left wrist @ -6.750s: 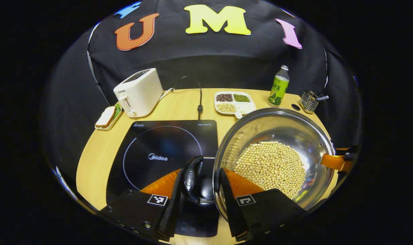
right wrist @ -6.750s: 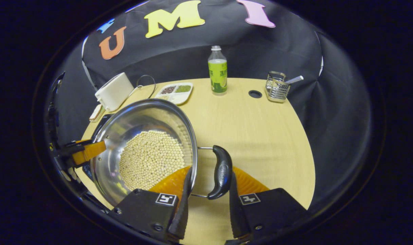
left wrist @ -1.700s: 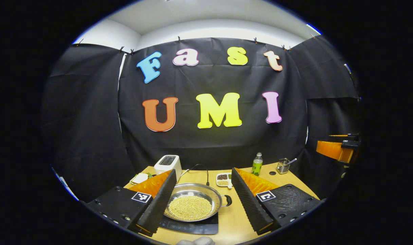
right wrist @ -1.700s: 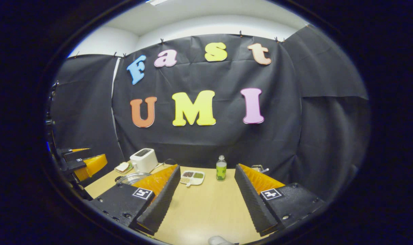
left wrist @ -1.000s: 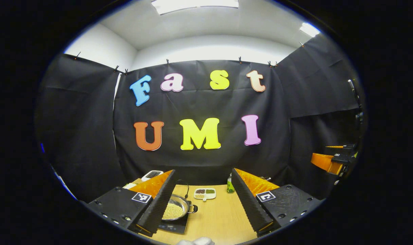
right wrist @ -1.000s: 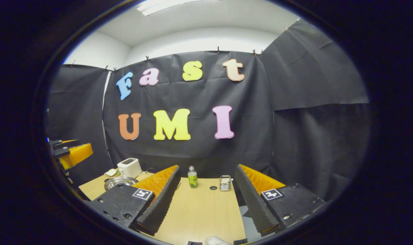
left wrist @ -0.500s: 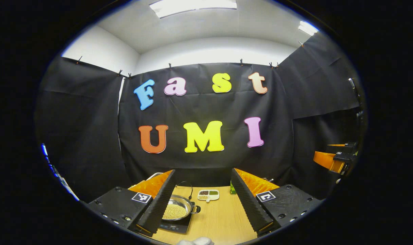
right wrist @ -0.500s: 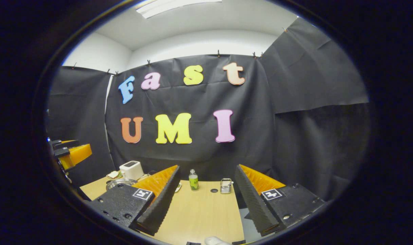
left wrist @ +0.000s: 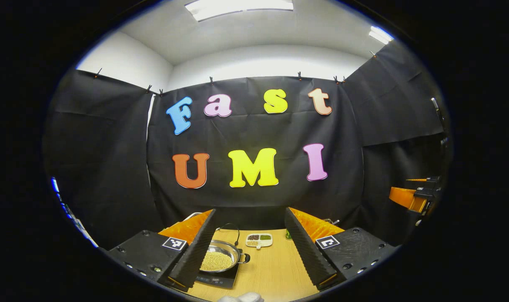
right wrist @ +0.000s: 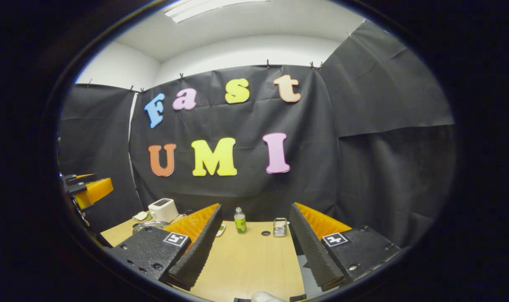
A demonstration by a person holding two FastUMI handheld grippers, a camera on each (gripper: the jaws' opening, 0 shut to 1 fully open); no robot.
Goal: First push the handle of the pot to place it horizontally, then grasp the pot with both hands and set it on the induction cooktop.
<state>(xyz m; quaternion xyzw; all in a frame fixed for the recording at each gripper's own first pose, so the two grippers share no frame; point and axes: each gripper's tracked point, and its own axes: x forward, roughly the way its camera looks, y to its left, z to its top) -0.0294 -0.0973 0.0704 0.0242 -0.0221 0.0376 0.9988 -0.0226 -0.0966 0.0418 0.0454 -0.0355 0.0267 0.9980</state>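
In the left gripper view, the left gripper [left wrist: 250, 247] has its ribbed, wedge-shaped fingers [left wrist: 195, 256] spread wide with nothing between them. Beyond them, close to the inner edge of the left finger, the round, shiny steel pot [left wrist: 219, 258] sits on the flat black glass induction cooktop [left wrist: 217, 279], which lies on the pale wood-grain counter [left wrist: 271, 272]. The pot holds a mound of small, round, pale beans [left wrist: 215, 261], and its curved black handle [left wrist: 245, 258] sticks out level toward the gap between the fingers. Farther back, between the fingertips, lies a white compartment tray of dark, green and pale grains [left wrist: 259, 240]. The right gripper [left wrist: 413, 195] shows well off past the right finger.

In the right gripper view, the right gripper [right wrist: 254, 247] is likewise parted and holds nothing. Between its fingers [right wrist: 313, 251], far back on the counter, stand a clear plastic bottle with a green label [right wrist: 239, 220] and a square wire-mesh basket [right wrist: 280, 227]. The pot's steel rim peeks over the left finger, below a boxy white toaster [right wrist: 163, 209]. The left gripper shows at the far left.
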